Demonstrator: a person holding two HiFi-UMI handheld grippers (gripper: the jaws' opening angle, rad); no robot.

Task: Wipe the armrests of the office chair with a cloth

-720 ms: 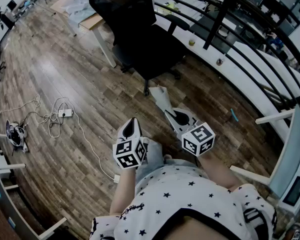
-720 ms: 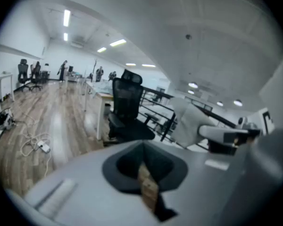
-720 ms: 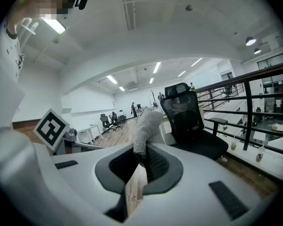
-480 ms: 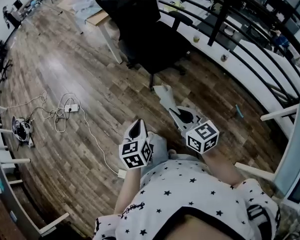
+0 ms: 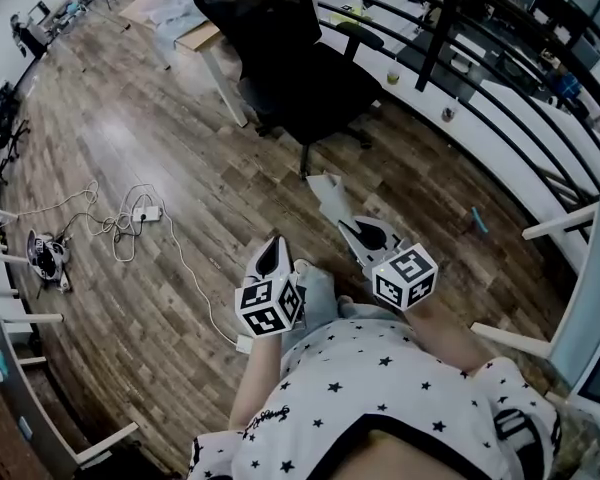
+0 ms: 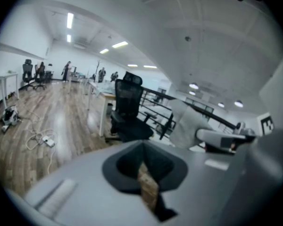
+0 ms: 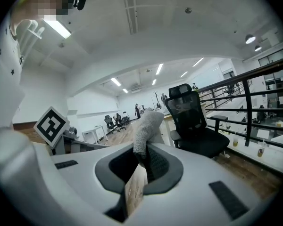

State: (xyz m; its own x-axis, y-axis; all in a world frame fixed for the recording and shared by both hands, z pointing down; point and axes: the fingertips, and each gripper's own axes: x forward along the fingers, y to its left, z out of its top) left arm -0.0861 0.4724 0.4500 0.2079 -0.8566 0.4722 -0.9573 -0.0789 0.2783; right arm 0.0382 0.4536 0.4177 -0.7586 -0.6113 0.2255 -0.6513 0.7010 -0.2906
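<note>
Nearest to me, low in the head view, is my star-print shirt (image 5: 380, 398). Just above it are the two marker cubes, which carry black-and-white square patterns and no readable words. My left gripper (image 5: 273, 248) has its jaws together on nothing; in its own view (image 6: 141, 147) only a sliver of wood floor (image 5: 100, 118) shows between them. My right gripper (image 5: 352, 226) is clamped on the cloth (image 5: 325, 193), a pale fuzzy rag that stands up from the jaws at centre frame in the right gripper view (image 7: 146, 124). The left gripper view catches the same cloth from the side, at middle right (image 6: 188, 124).

Further out, upper centre of the head view, stands the black office chair (image 5: 300, 68), well apart from the cloth. One armrest (image 5: 360, 38) is on its right, next to the railing (image 5: 500, 98).

Only the head view shows the power strip (image 5: 145, 213) with its tangled cable at left. Only the right gripper view shows cups (image 7: 235, 142) on the ledge behind the railing.
</note>
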